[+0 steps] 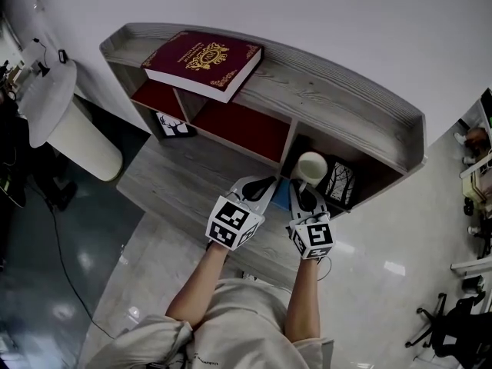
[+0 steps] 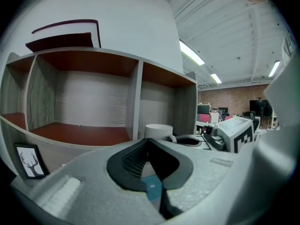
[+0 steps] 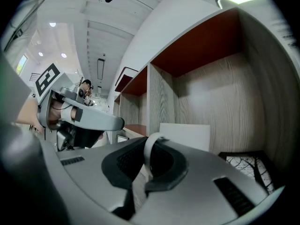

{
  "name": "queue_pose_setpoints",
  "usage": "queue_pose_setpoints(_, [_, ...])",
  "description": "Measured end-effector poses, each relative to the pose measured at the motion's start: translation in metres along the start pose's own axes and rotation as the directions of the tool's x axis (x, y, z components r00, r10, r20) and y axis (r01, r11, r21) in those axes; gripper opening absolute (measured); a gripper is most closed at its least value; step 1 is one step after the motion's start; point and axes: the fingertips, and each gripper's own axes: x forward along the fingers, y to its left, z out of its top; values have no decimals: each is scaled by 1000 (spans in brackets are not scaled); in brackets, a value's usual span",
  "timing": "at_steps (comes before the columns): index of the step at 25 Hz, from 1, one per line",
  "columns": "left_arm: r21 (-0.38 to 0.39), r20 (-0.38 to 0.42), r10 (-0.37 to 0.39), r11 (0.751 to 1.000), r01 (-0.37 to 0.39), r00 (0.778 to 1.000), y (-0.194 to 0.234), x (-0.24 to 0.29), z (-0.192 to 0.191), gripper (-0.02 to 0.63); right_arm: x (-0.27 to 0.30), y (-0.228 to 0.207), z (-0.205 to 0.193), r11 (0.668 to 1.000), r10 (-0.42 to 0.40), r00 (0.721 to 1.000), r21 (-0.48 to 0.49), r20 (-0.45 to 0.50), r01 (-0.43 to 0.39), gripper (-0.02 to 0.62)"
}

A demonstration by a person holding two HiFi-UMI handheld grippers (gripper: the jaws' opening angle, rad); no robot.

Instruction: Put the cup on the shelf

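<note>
The white cup (image 1: 310,166) stands in the lower right compartment of the grey wooden shelf (image 1: 350,102). My right gripper (image 1: 307,196) reaches up to it from the front. In the right gripper view the cup's handle (image 3: 151,150) sits between the jaws, which are shut on it, and the cup body (image 3: 185,135) is just beyond. My left gripper (image 1: 259,188) hovers beside it on the left, shut with nothing held. From the left gripper view the cup (image 2: 158,131) shows past the closed left gripper (image 2: 148,142).
A dark red book (image 1: 201,61) lies on the shelf top. One small deer picture (image 1: 173,125) leans at the lower left compartment, and a black patterned frame (image 1: 339,183) stands right of the cup. A blue item (image 1: 280,195) lies between the grippers. A white rounded stand (image 1: 73,125) is at left.
</note>
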Motion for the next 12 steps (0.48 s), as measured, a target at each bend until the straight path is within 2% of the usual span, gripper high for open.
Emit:
queue_pose_setpoints(7, [-12, -4, -6, 1000, 6, 1000, 1, 14, -3, 11, 12, -5, -7, 1000, 8, 1000, -15, -8, -8, 15])
queue_pose_setpoints(12, [-17, -22, 11, 1000, -12, 1000, 7, 14, -13, 11, 19, -6, -11, 1000, 23, 1000, 21, 8, -24, 15])
